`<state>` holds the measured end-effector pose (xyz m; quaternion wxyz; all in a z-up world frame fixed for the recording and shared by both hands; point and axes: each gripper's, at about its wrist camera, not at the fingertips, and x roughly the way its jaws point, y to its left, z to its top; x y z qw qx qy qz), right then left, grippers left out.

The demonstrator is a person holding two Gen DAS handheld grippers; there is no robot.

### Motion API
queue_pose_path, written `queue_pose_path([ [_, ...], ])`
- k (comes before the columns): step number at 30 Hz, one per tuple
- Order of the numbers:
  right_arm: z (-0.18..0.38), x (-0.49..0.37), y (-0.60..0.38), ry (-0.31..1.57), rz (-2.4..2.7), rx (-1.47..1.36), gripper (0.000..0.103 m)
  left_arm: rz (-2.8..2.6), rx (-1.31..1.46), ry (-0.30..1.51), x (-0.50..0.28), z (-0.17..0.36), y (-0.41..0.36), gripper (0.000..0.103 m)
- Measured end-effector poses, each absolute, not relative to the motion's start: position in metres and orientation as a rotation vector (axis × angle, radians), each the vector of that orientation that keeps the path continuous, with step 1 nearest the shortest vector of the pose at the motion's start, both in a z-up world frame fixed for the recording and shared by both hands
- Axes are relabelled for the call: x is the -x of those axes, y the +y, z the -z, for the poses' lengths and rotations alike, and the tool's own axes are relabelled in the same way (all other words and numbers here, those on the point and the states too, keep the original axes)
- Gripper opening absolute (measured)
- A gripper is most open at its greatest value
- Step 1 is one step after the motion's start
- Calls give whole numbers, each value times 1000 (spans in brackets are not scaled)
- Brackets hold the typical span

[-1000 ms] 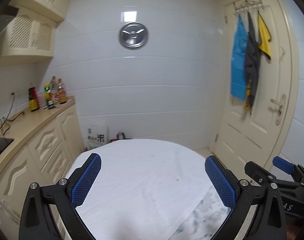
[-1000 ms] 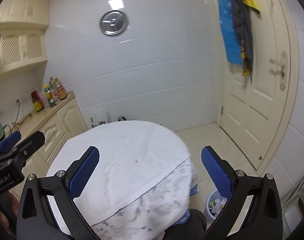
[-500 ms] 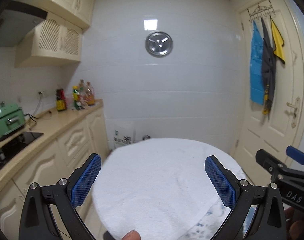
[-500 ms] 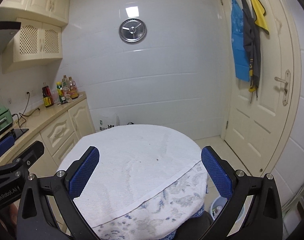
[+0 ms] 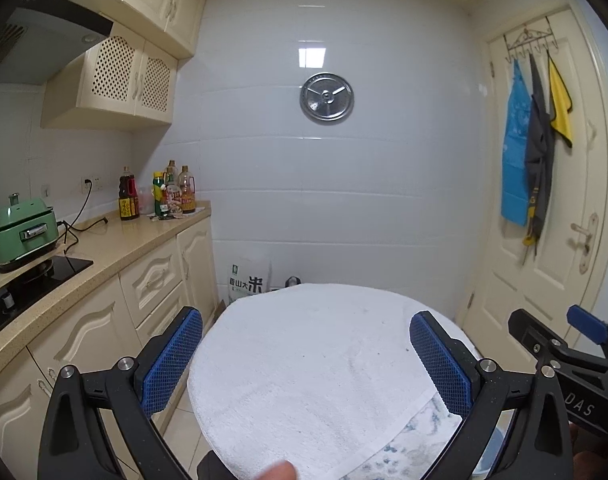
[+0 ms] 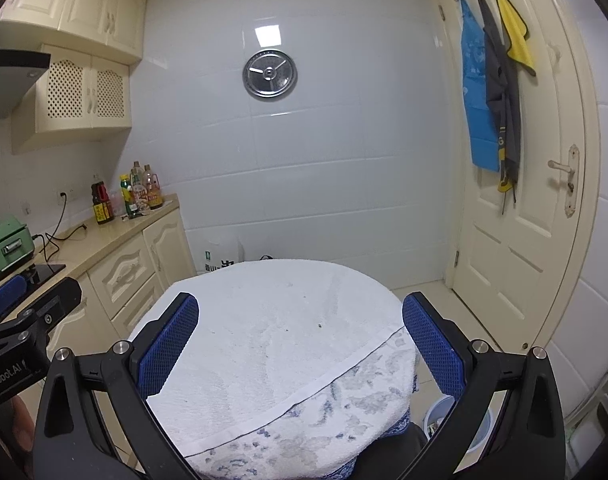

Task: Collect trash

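- A small kitchen, both tools raised level: the left gripper (image 5: pixel 306 354) and the right gripper (image 6: pixel 300 338) hang over a round table draped in a white towel (image 6: pixel 264 332), each with its blue-padded jaws spread wide and nothing between them.
- No trash shows on the towel itself. The only marks are a few dark specks (image 6: pixel 319 325) near the centre, too small to tell whether they are crumbs or stains.
- The clearest sign of rubbish lies on the floor at about 5 o'clock in the right wrist view: a pale blue waste bin (image 6: pixel 442 414), partly hidden behind the table edge and the right gripper's frame, with what looks like crumpled scraps inside.
- In the left wrist view the right gripper sits at 4 o'clock, and a fingertip (image 5: pixel 278 472) pokes in at 6 o'clock.
- Handling, as a judgement: scraps of that kind would be light, soft and easily crushed, so a shallow pinch across the bulk should hold them; specks would be too fine for the pads. The bin, if it is the thing to carry, looks like thin plastic, light, best taken by its rim.
- A floral tablecloth (image 6: pixel 344 412) shows beneath the towel's near hem; a rice sack (image 5: pixel 249 282) stands against the far wall at 12 o'clock.
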<state>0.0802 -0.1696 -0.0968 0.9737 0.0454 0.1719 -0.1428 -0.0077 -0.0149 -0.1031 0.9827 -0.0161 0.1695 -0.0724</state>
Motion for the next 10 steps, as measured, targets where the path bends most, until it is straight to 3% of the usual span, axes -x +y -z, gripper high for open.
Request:
queue_pose_path([
  [10, 96, -81, -169, 346, 278, -91, 103, 173, 56, 324, 21, 108, -22, 102],
])
